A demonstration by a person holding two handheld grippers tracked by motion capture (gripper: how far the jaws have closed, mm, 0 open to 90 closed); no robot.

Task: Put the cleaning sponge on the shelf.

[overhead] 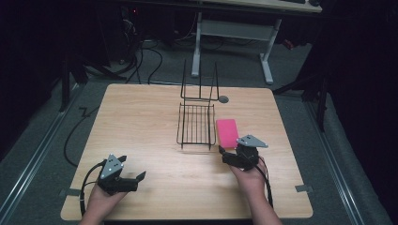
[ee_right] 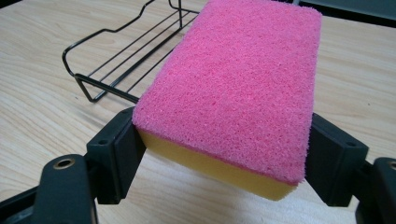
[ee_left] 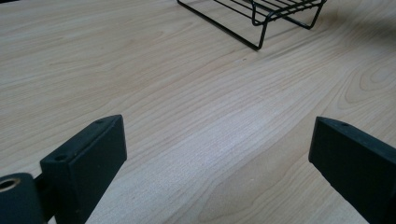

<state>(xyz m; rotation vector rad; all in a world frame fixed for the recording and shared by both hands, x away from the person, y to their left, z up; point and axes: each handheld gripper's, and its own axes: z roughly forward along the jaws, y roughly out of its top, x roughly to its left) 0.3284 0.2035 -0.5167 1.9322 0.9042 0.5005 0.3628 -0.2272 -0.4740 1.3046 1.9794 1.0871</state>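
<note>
L gripper (overhead: 133, 178) sits low over the pale wood-grain surface (overhead: 141, 122), jaws wide apart w/ nothing between them, bare wood ahead. It looks parked, prob. waiting while the other hand works.

Ahead of it & off to its right stands the black wire rack (overhead: 196, 123), a flat grid tray w/ an upright wire back frame at its far end. From the L gripper view the rack's near corner (ee_left: 261, 23) shows at the top, well apart from the jaws.

R gripper (overhead: 224, 154) is closed onto the near end of the pink-topped, yellow-bottomed rectangular sponge (ee_right: 238, 88), one jaw on each long side. The sponge (overhead: 227, 132) reaches away from the gripper, pink face up, just beside the rack's right edge. Can't tell if it's lifted or resting on the surface. Gripping by the sides prob. keeps it level for moving toward the rack.

No brands, labels or writing readable anywhere.
</note>
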